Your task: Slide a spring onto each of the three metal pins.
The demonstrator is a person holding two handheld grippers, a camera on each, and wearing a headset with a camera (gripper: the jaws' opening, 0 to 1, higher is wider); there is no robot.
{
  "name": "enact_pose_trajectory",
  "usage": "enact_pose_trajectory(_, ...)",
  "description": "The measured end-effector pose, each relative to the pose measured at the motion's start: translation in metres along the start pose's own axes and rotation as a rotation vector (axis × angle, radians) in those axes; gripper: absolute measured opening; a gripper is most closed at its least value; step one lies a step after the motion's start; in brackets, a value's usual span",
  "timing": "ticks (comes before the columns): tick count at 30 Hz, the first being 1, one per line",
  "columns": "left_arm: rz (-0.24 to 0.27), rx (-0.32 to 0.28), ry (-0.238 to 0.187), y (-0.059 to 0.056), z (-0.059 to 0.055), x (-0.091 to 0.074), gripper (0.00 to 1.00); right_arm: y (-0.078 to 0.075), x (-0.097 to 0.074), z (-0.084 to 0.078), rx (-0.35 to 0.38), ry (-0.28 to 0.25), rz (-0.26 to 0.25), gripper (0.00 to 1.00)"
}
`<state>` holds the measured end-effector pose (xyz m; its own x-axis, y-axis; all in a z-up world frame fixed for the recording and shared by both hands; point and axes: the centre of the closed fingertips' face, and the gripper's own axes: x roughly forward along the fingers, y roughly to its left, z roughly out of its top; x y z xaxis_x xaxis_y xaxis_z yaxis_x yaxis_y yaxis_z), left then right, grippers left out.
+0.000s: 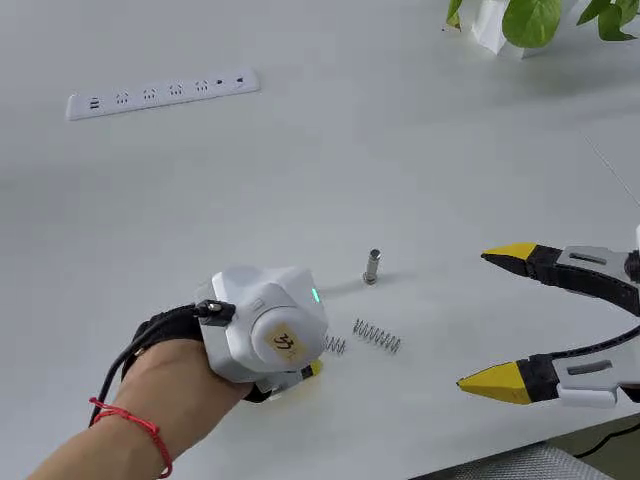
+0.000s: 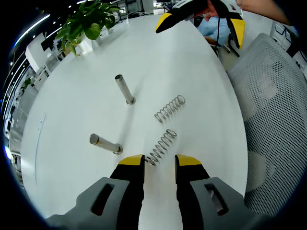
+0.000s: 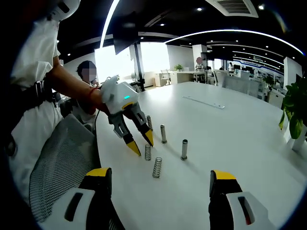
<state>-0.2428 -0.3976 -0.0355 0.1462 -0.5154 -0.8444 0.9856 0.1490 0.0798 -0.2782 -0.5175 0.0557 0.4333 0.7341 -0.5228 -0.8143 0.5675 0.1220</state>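
Two loose springs lie on the white table (image 1: 300,180): one (image 1: 377,337) in the open, the other (image 1: 334,345) half hidden by my left gripper (image 1: 300,378). In the left gripper view the nearer spring (image 2: 161,146) has its end between my open left gripper (image 2: 154,161) tips, untouched. The farther spring (image 2: 170,108) lies beyond. Two metal pins (image 2: 124,89) (image 2: 105,143) stand upright to the left of the springs. My right gripper (image 1: 500,315) hovers wide open to the right, holding nothing. The right gripper view shows three pins (image 3: 184,149) (image 3: 163,133) (image 3: 148,122) near the left gripper (image 3: 141,143).
A white power strip (image 1: 160,93) lies at the far left and a potted plant (image 1: 530,20) stands at the far right. The table's near edge runs just below the grippers, with a grey mesh chair (image 2: 273,120) beside it. A person (image 3: 88,72) sits in the background.
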Motion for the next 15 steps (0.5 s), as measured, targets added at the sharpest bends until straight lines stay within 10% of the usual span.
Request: enact_pose_trajectory(15, -0.024, -0.014, 0.013, -0.0089, -0.002, 0.0015, 0.09, -0.0001, -0.0022, -0.0049, 0.006, 0.0, -0.007, 0.83)
